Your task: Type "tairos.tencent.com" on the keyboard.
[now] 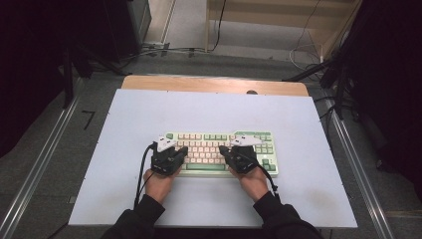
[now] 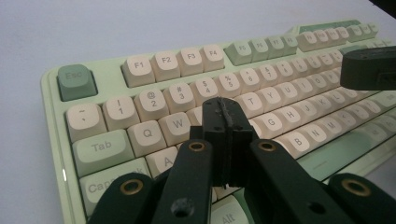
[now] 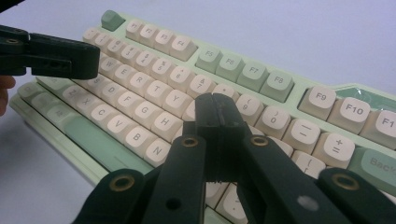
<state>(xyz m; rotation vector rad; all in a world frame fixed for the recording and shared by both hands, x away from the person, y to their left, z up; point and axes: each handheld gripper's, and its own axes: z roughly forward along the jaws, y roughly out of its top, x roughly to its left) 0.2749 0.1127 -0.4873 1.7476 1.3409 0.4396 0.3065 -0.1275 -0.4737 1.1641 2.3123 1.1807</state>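
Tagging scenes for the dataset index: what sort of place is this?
Probably a lab recording rig, not an office: a white tabletop bearing only a green-and-cream keyboard, metal rails on grey carpet on both sides, loose cables behind.

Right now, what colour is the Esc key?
Sage green, darker than the case; the Esc key shows best in the left gripper view.

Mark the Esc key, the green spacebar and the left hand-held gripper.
Dark green square Esc key (image 2: 76, 80), left gripper view, on its top face.
Long pale green spacebar (image 1: 205, 167), high view, mid-bar.
Black left hand-held gripper (image 2: 225, 108), left gripper view, at the tips of its shut jaws.
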